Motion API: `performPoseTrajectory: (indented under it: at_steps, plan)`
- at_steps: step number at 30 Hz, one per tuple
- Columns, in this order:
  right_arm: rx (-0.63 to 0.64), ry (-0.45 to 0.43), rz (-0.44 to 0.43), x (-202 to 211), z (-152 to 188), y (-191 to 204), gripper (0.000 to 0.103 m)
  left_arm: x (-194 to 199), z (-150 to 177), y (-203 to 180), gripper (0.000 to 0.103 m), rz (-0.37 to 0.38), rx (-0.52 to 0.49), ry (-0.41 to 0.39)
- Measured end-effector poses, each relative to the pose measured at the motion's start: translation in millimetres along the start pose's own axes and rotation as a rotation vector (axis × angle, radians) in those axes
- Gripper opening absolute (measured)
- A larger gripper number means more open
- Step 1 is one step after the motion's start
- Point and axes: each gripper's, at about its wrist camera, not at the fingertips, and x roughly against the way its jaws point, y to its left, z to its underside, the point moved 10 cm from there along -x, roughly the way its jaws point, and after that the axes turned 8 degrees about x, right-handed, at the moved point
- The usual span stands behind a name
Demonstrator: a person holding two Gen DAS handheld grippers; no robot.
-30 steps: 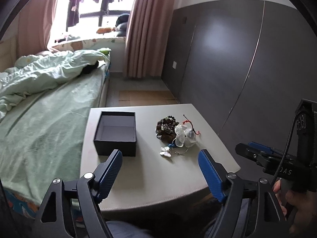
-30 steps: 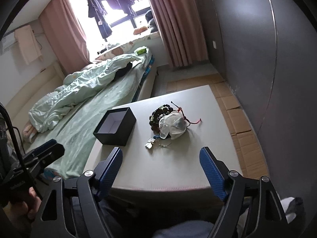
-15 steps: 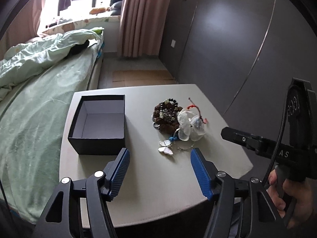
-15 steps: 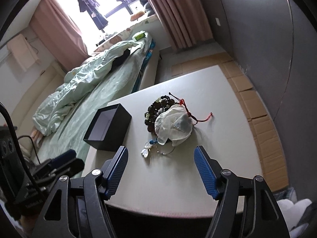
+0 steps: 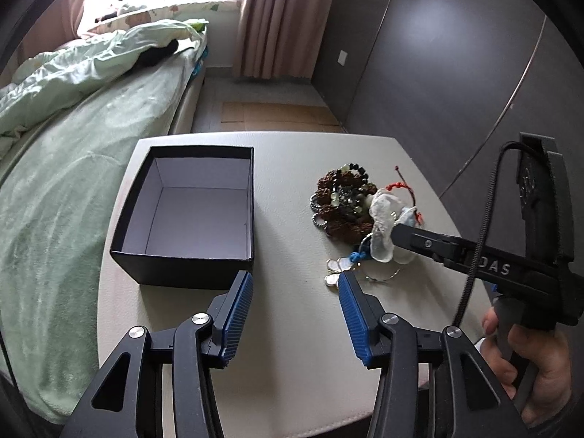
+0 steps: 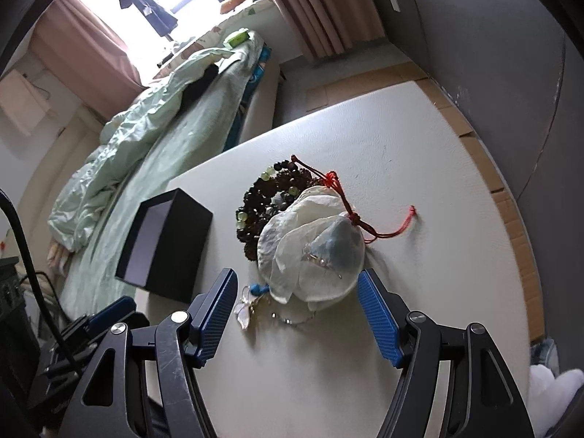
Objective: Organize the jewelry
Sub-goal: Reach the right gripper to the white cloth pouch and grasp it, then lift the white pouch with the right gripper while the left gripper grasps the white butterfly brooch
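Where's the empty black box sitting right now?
The black box sits open on the bed side of the table, left of the bead pile and just beyond the left gripper; the right wrist view shows it at left.

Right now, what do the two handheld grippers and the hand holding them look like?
Both look alike. The left gripper has black angular linkage arms with silver pivot bolts, and its fingers carry ribbed blue pads. The right gripper is built the same; from the left view its black body bears white lettering ending "DAS", and a black braided cable loops off it. A bare right hand grips its handle.
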Motion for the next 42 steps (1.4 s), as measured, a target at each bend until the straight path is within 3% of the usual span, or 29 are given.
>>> performPoseTrajectory:
  at_steps: [3,4,5,6,9,18,22,25,29,30,31,33,40,42]
  plan:
    - [0.005,0.032,0.029,-16.6,3.7,-3.5,0.07,-6.6,0.9,-0.7,0.051,-0.009,-0.013,0.001]
    - [0.007,0.049,0.047,-21.3,6.5,-7.1,0.06,-8.6,1.4,-1.1,0.051,-0.01,-0.023,-0.003]
    - [0.006,0.067,0.061,-25.9,8.6,-9.6,0.044,-10.6,1.9,-1.6,0.051,-0.012,-0.028,-0.005]
    - [-0.007,0.078,0.067,-27.6,10.3,-12.5,0.008,-12.2,2.0,-2.3,0.051,-0.008,-0.029,-0.005]
    - [-0.039,0.042,0.027,-19.3,6.7,-15.2,0.006,-17.0,3.2,-9.3,0.051,0.01,-0.041,0.005]
    - [-0.092,-0.073,-0.072,15.9,-1.5,-24.2,0.005,-34.5,10.4,-32.4,0.051,0.039,-0.099,0.041]
    - [-0.145,-0.107,-0.161,29.9,-1.5,-28.4,0.005,-42.0,15.8,-41.0,0.051,0.036,-0.121,0.056]
    - [-0.181,-0.091,-0.194,31.8,4.3,-33.3,0.005,-50.9,20.6,-49.2,0.051,0.04,-0.137,0.071]
    - [-0.234,-0.014,-0.145,20.8,18.8,-49.9,0.006,-62.7,23.4,-52.8,0.051,0.018,-0.155,0.08]
    - [-0.247,0.005,-0.139,18.7,21.9,-53.9,0.013,-64.6,23.9,-53.2,0.051,0.016,-0.156,0.081]
    - [-0.26,0.018,-0.13,17.6,24.2,-58.2,0.031,-65.4,24.1,-52.6,0.051,0.012,-0.157,0.081]
    - [-0.278,0.013,-0.114,20.9,25.7,-64.0,0.052,-69.1,23.3,-51.2,0.051,-0.002,-0.156,0.08]
    - [-0.279,0.002,-0.112,17.1,23.0,-69.8,0.051,-77.8,19.6,-50.0,0.051,-0.024,-0.154,0.068]
    - [-0.27,0.01,-0.104,12.8,20.4,-69.6,0.05,-78.2,18.8,-48.9,0.044,-0.035,-0.157,0.061]
